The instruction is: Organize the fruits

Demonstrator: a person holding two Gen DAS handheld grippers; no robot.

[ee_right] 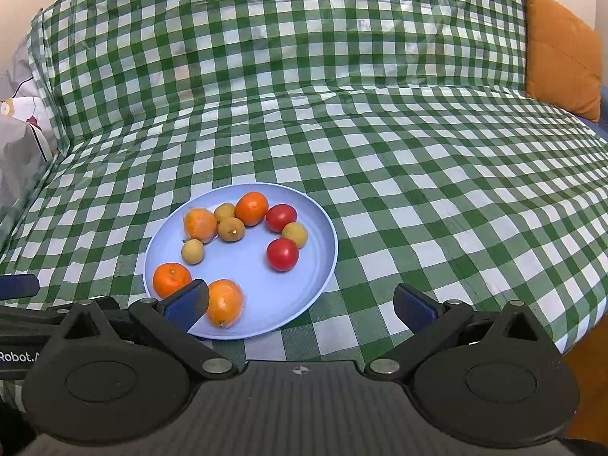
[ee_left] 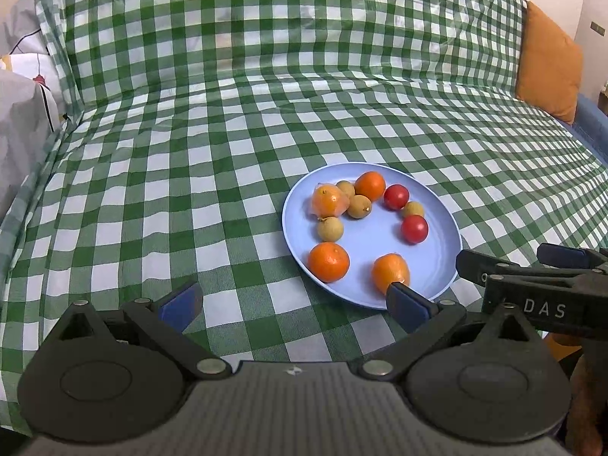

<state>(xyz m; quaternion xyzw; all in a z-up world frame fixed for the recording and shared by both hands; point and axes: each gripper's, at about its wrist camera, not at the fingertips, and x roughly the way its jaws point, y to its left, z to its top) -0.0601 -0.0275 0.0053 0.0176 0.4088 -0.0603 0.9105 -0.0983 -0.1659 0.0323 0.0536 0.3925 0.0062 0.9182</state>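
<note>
A light blue plate (ee_left: 437,224) (ee_right: 319,228) lies on the green checked cloth and holds several fruits: orange tangerines (ee_left: 328,262) (ee_right: 171,279), two of them in clear wrap (ee_left: 327,200) (ee_right: 224,302), two red tomatoes (ee_left: 414,228) (ee_right: 282,254), and several tan longans (ee_left: 330,228) (ee_right: 192,251). My left gripper (ee_left: 292,302) is open and empty, just before the plate's near left edge. My right gripper (ee_right: 300,304) is open and empty over the plate's near right edge. It also shows at the right of the left wrist view (ee_left: 524,266).
The green-and-white checked cloth (ee_left: 190,152) (ee_right: 456,190) covers a sofa seat and its backrest. An orange cushion (ee_left: 547,64) (ee_right: 558,49) leans at the far right. Grey and white bedding (ee_left: 22,114) (ee_right: 19,144) lies at the left edge.
</note>
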